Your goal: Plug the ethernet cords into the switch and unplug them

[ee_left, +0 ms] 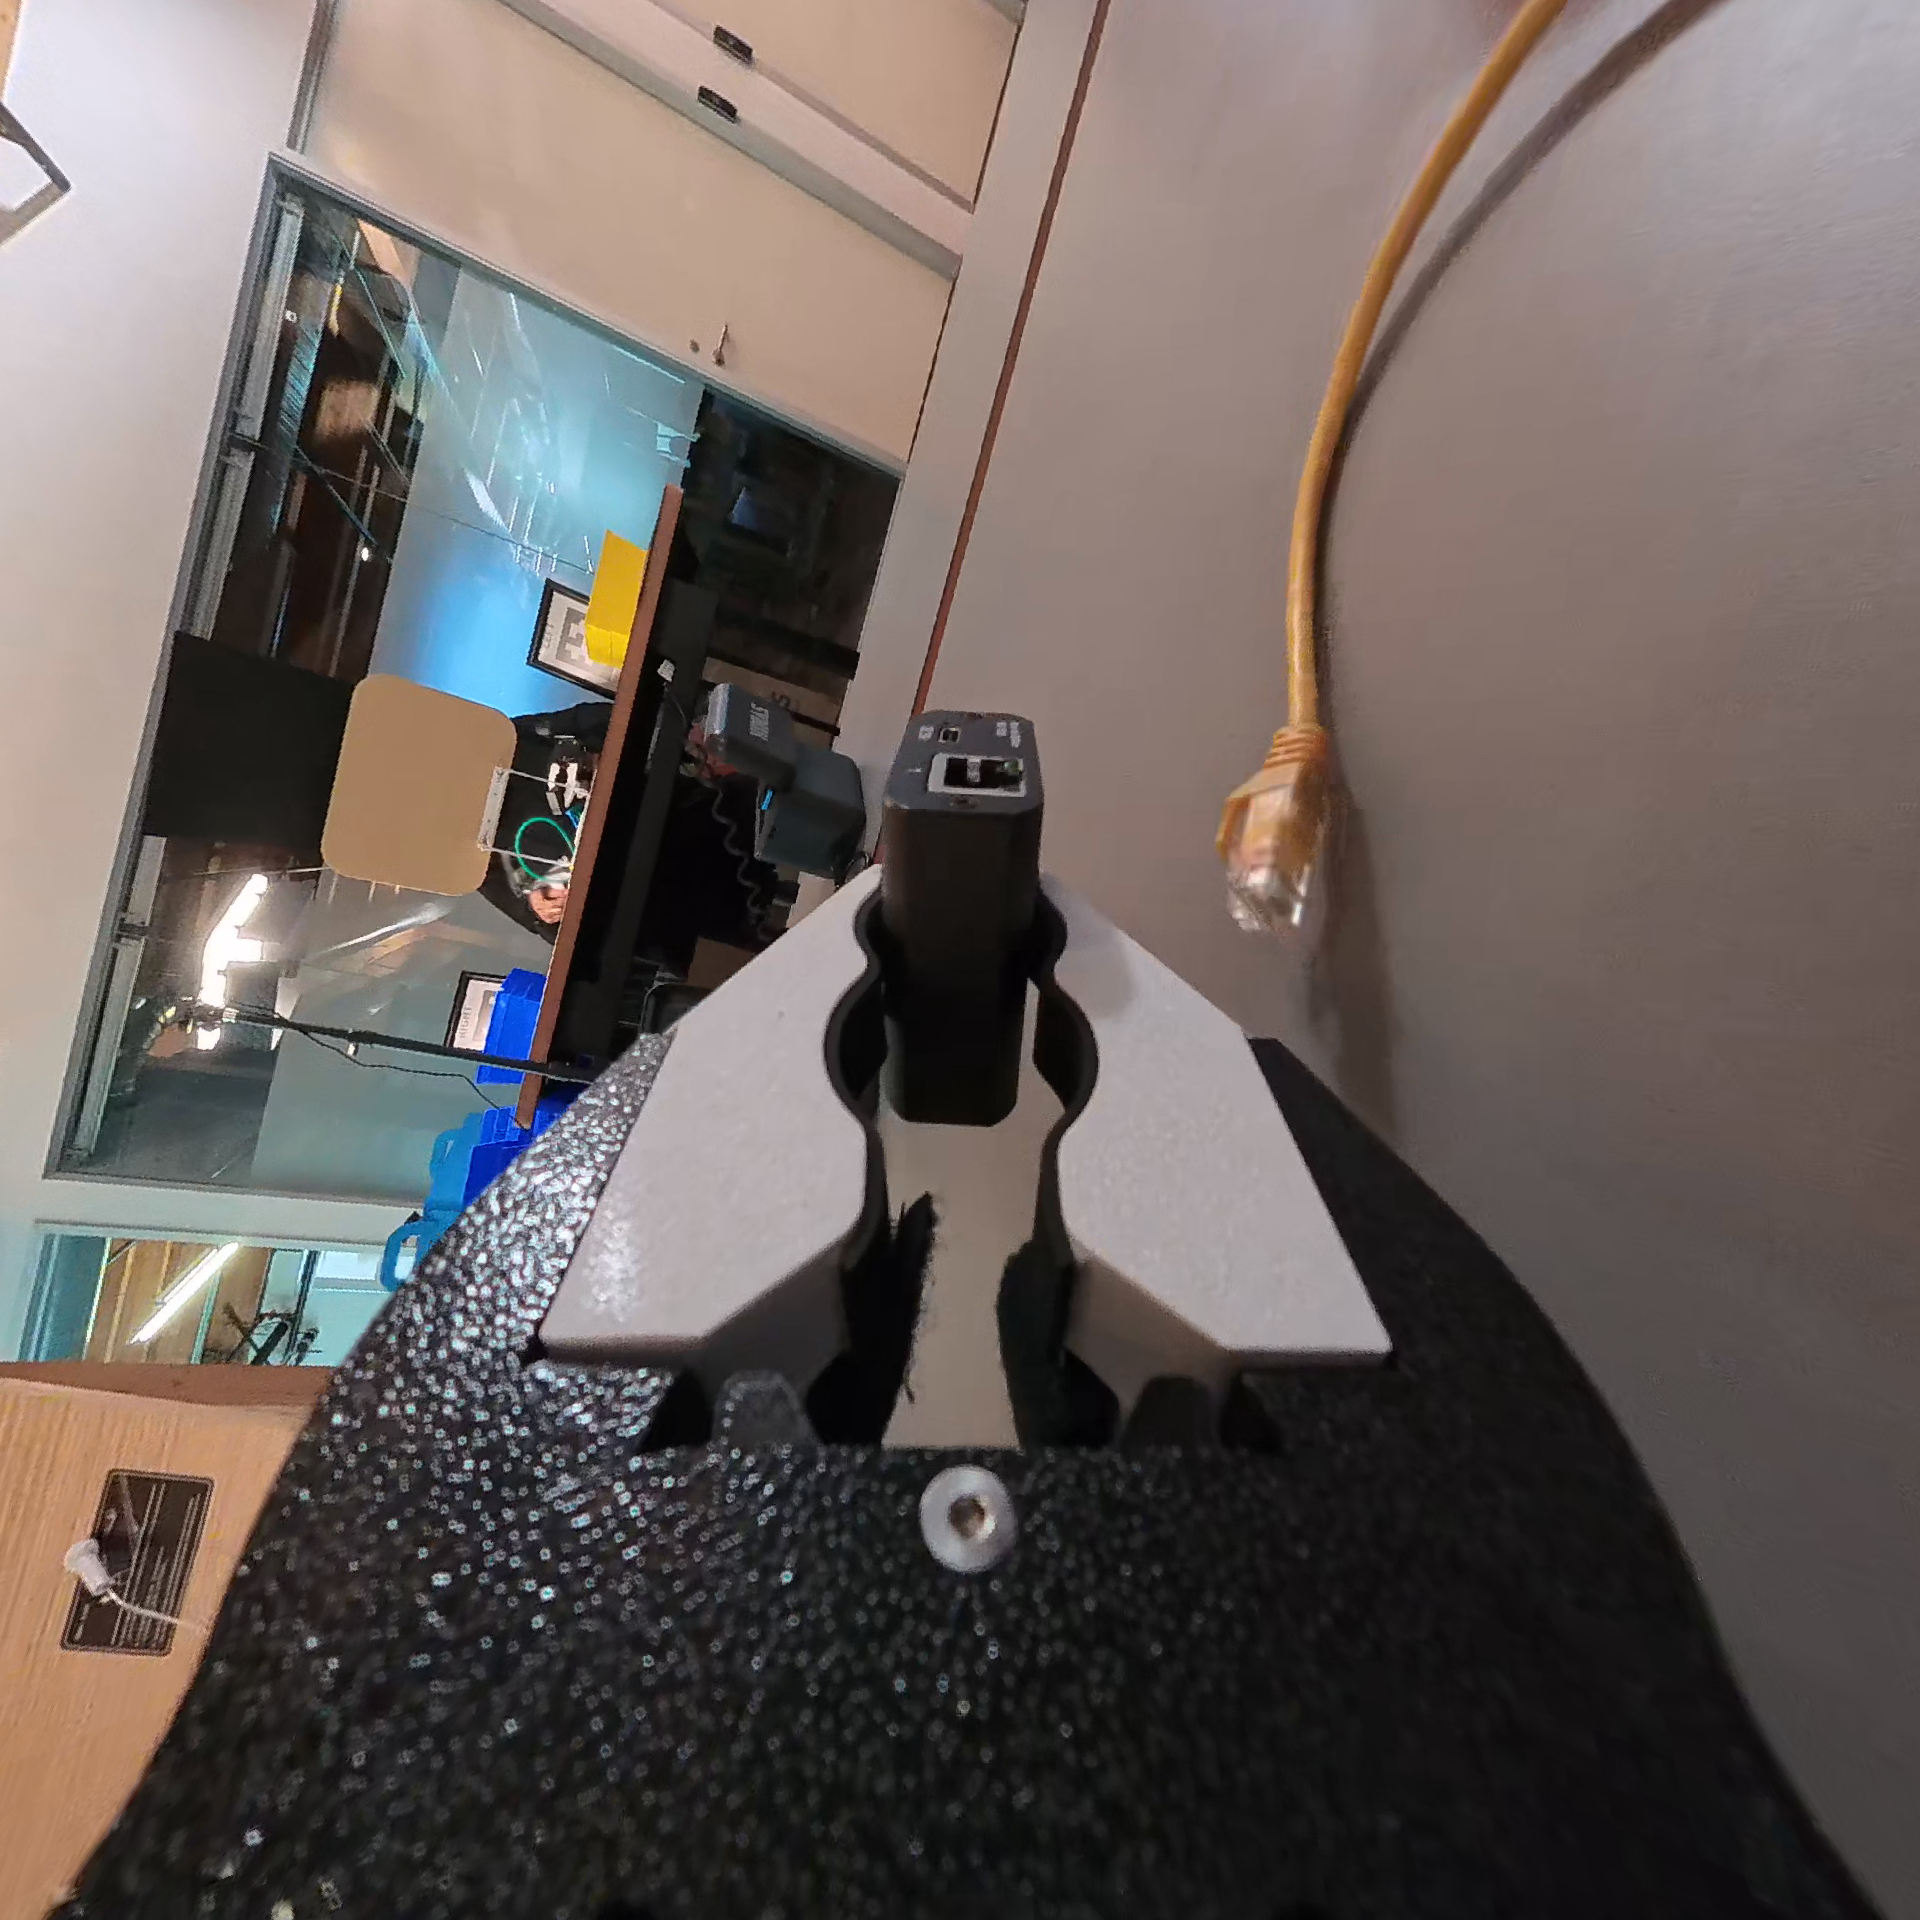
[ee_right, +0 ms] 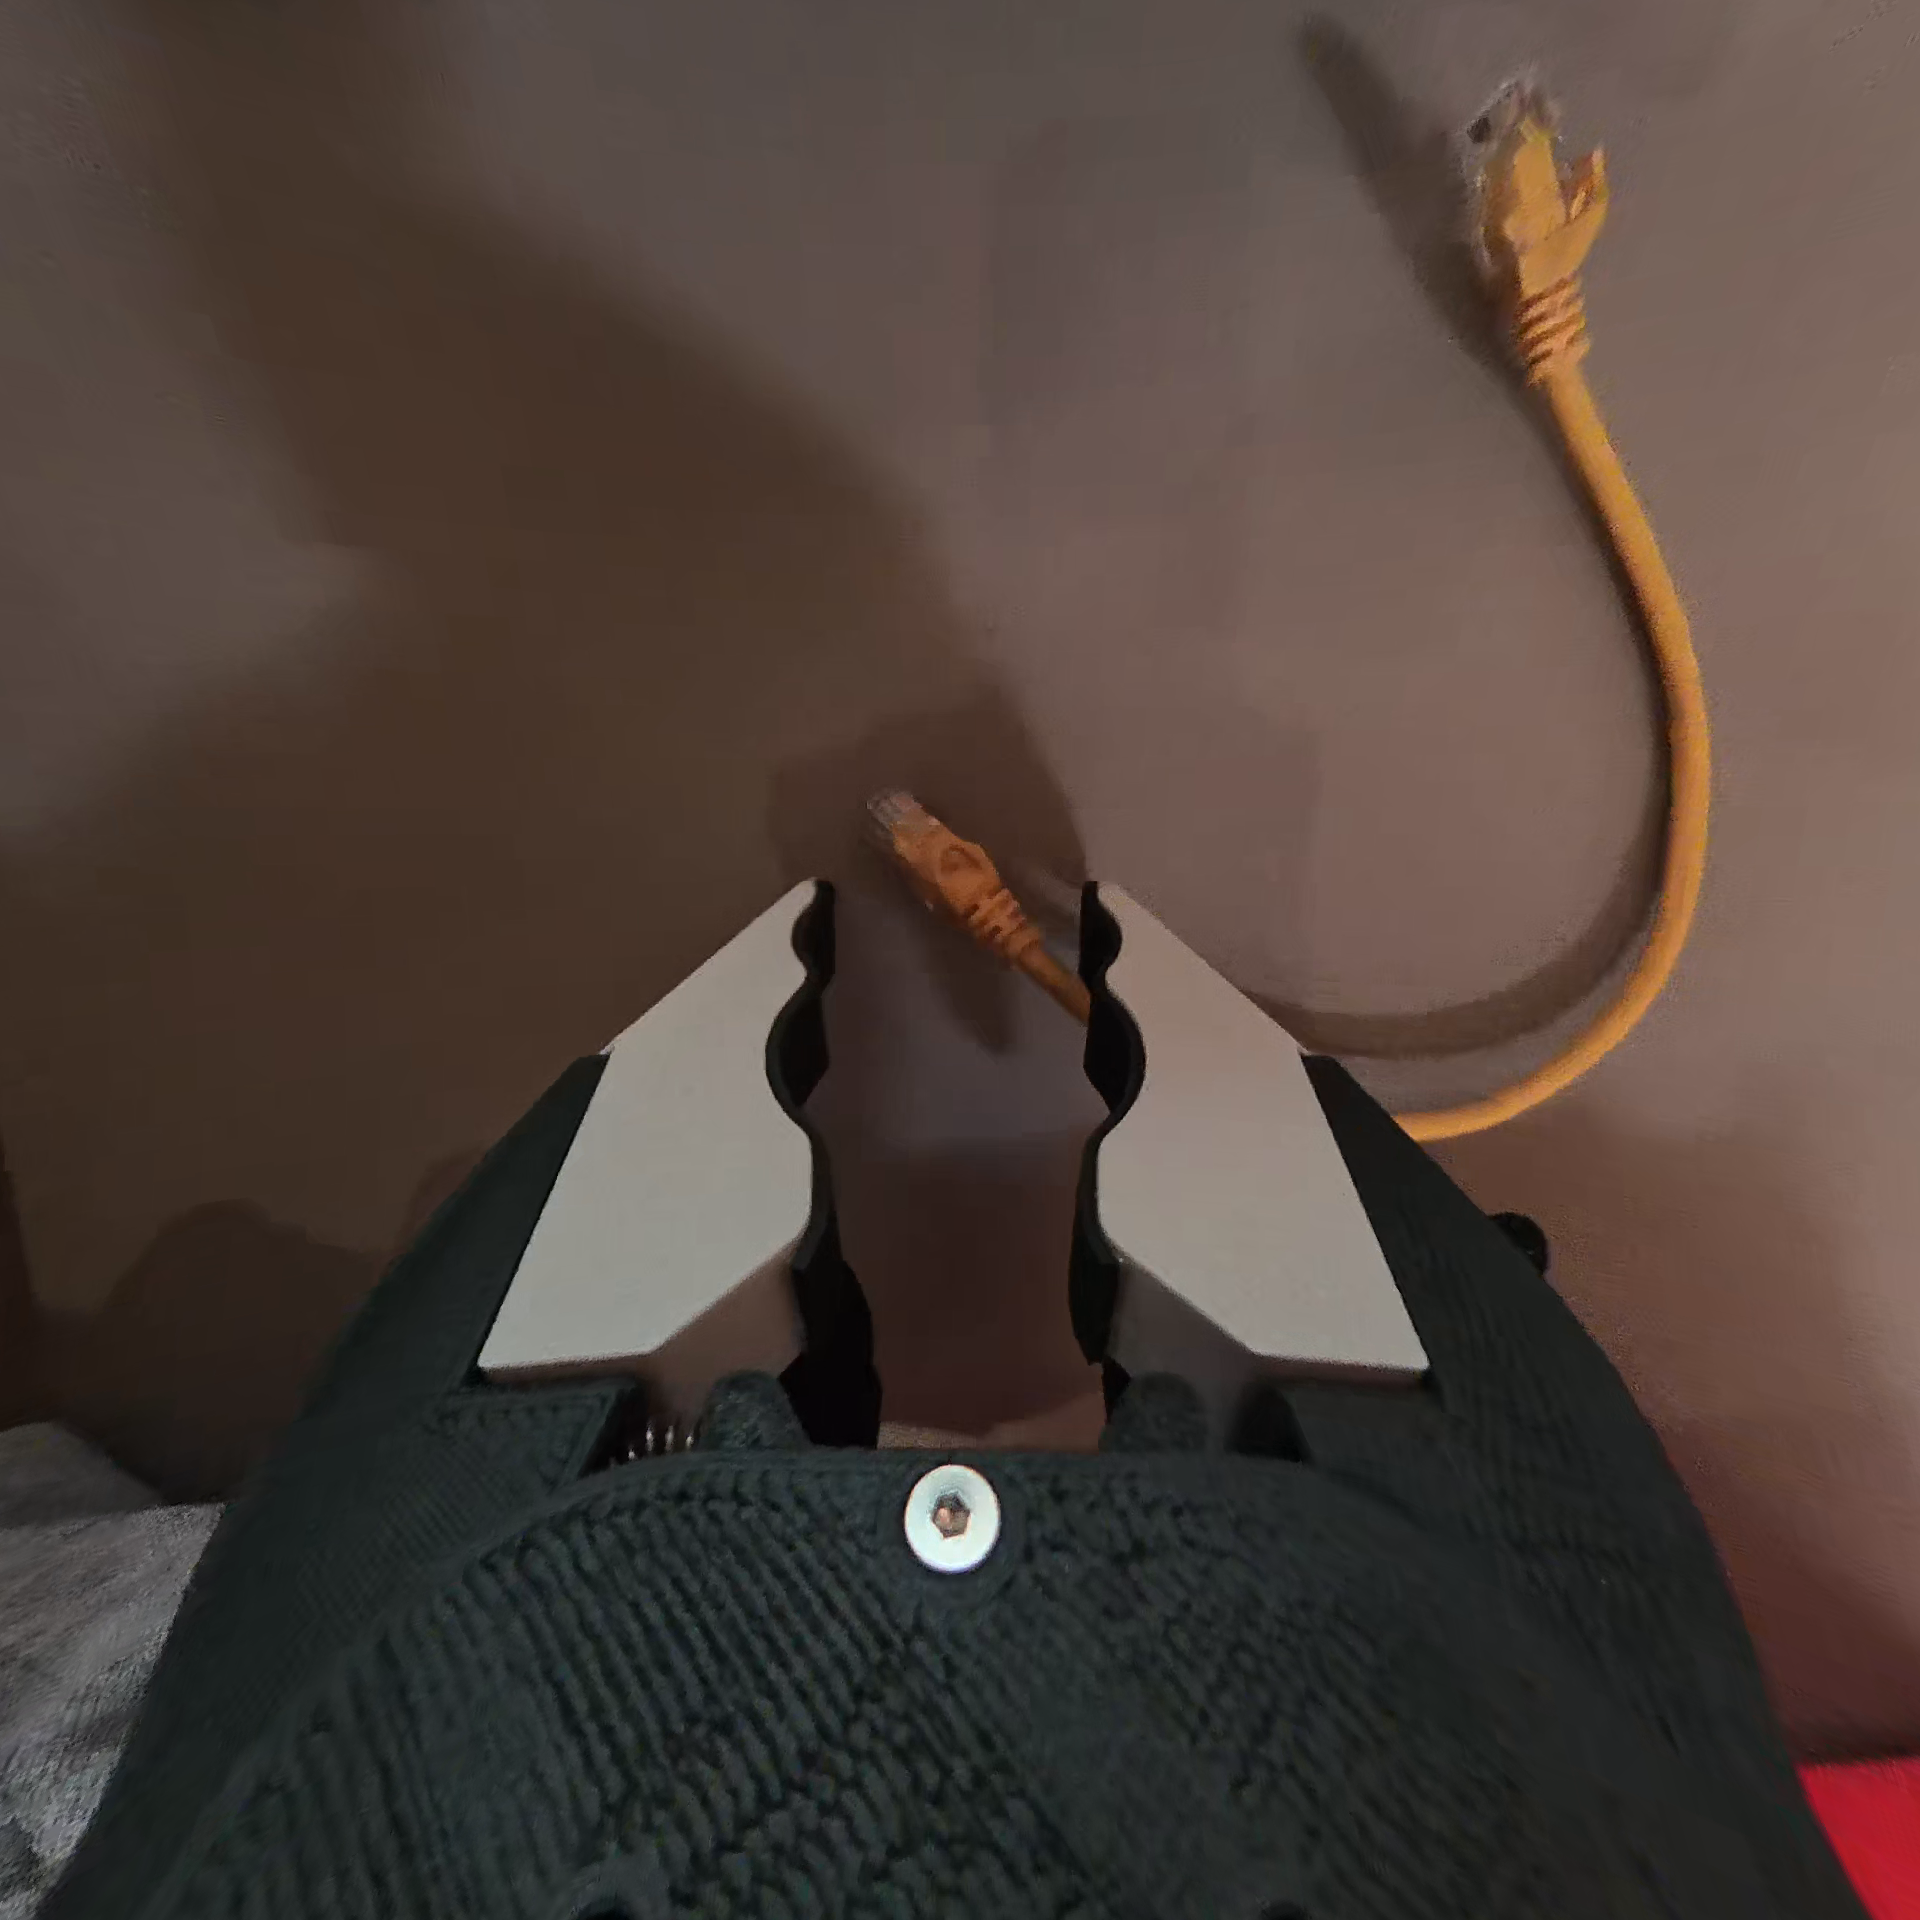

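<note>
In the left wrist view my left gripper point(ee_left: 961, 914) is shut on a small black switch point(ee_left: 961, 894), held end-out so its empty port point(ee_left: 982, 774) faces away. The view is tilted sideways. An orange ethernet cord point(ee_left: 1351, 364) lies on the grey table point(ee_left: 1610, 935) to the right, its clear plug point(ee_left: 1273, 862) loose beside the switch. In the right wrist view my right gripper point(ee_right: 956, 904) is open and empty above the table. The cord point(ee_right: 1662, 727) curves from a far plug point(ee_right: 1538, 218) round to a near plug point(ee_right: 940, 862), which lies just ahead between the fingertips.
Past the table edge in the left wrist view are a glass-walled room point(ee_left: 416, 623), a second table with blue bins point(ee_left: 499, 1039), a person's hands point(ee_left: 551, 831), and a cardboard box point(ee_left: 104, 1558) at lower left. A red patch point(ee_right: 1860, 1849) shows at the right view's lower corner. The tips of one gripper are about 20 cm away from the tips of the other.
</note>
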Action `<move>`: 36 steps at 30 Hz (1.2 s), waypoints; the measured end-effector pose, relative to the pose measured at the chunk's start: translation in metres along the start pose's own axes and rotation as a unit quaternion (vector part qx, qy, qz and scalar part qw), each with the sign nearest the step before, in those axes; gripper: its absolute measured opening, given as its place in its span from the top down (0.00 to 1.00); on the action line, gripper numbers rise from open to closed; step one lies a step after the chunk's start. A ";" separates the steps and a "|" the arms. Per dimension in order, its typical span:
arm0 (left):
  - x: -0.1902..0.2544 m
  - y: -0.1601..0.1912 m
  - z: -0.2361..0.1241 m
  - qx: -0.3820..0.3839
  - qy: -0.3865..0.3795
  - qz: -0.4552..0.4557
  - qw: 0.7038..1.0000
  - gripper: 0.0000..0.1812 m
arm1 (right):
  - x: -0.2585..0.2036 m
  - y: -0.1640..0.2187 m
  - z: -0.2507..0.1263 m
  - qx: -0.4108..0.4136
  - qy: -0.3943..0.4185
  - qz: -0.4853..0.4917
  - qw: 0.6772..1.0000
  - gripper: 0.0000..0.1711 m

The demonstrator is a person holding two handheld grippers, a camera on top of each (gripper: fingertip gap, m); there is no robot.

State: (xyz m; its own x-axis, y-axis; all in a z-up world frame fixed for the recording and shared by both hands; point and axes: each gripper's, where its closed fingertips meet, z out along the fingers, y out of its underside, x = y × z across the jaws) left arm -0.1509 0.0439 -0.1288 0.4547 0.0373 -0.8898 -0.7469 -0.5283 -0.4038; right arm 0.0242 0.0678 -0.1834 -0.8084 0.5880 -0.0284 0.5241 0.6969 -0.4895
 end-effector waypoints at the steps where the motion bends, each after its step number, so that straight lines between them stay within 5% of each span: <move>1: -0.001 0.000 0.000 0.002 0.000 -0.004 1.000 0.88 | 0.002 0.002 -0.001 -0.004 0.001 0.003 1.000 0.74; 9: -0.001 -0.003 -0.002 0.015 0.010 -0.025 1.000 0.88 | 0.012 -0.014 0.000 0.048 0.043 0.024 0.998 0.92; 13: 0.004 -0.006 -0.003 0.013 0.038 -0.062 0.997 0.88 | 0.043 -0.046 -0.015 0.134 0.173 -0.003 0.976 0.94; 18: 0.023 -0.028 -0.010 0.038 0.150 -0.174 0.973 0.87 | 0.072 -0.065 -0.047 0.140 0.374 -0.114 0.910 0.94; 25: 0.050 -0.067 -0.040 0.073 0.383 -0.360 0.848 0.88 | 0.058 -0.086 -0.067 0.069 0.523 -0.341 0.778 0.95; 31: 0.074 -0.082 -0.069 0.090 0.524 -0.394 0.750 0.88 | 0.031 -0.090 -0.067 0.037 0.500 -0.449 0.740 0.95; 36: 0.071 -0.102 -0.102 0.155 0.623 -0.424 0.639 0.88 | 0.010 -0.085 -0.065 0.018 0.446 -0.502 0.740 0.95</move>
State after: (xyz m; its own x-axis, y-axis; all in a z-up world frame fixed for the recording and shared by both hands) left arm 0.0067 0.0139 -0.1290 0.6480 -0.6077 0.4591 0.0524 -0.5657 -0.8229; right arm -0.0105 0.0411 -0.0850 -0.2783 -0.1717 0.9450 -0.2415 0.9648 0.1041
